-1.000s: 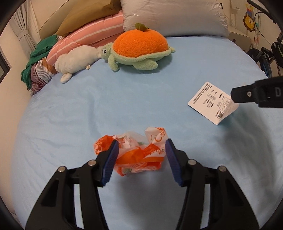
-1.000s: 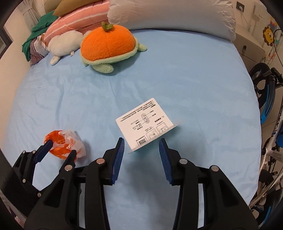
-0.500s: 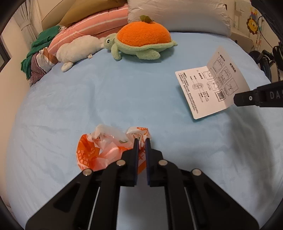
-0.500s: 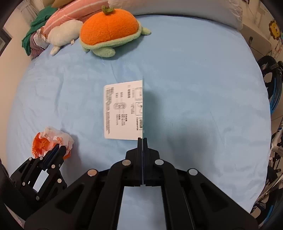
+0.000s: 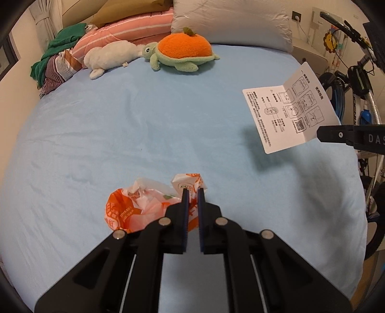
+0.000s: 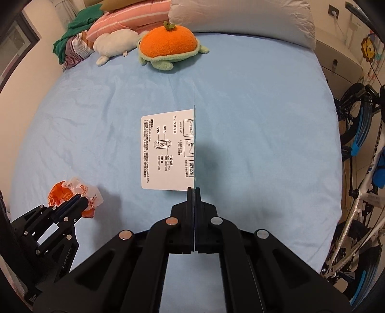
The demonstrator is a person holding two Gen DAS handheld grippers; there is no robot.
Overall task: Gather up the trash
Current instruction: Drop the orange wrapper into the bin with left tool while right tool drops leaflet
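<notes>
The left hand-held gripper (image 5: 191,192) is clamped on a crumpled orange-and-white plastic wrapper (image 5: 134,207), its blue-padded jaws pinching the wrapper's right-hand part with only a narrow gap between them. The wrapper sits low over the light blue bed sheet (image 5: 120,125); whether it touches the sheet cannot be told. The right hand-held gripper (image 6: 193,190) is pressed together on the near edge of a folded white printed instruction leaflet (image 6: 166,149), holding it up off the sheet, one panel spread to the left and the other seen edge-on. The leaflet hangs to the right of the wrapper, well apart from it. Far beyond the wrapper, by the head of the bed, lie an orange-shelled green plush turtle (image 5: 182,54), a white plush animal (image 5: 108,56), a pink striped pillow (image 5: 125,27) and a grey-white pillow (image 5: 231,21).
</notes>
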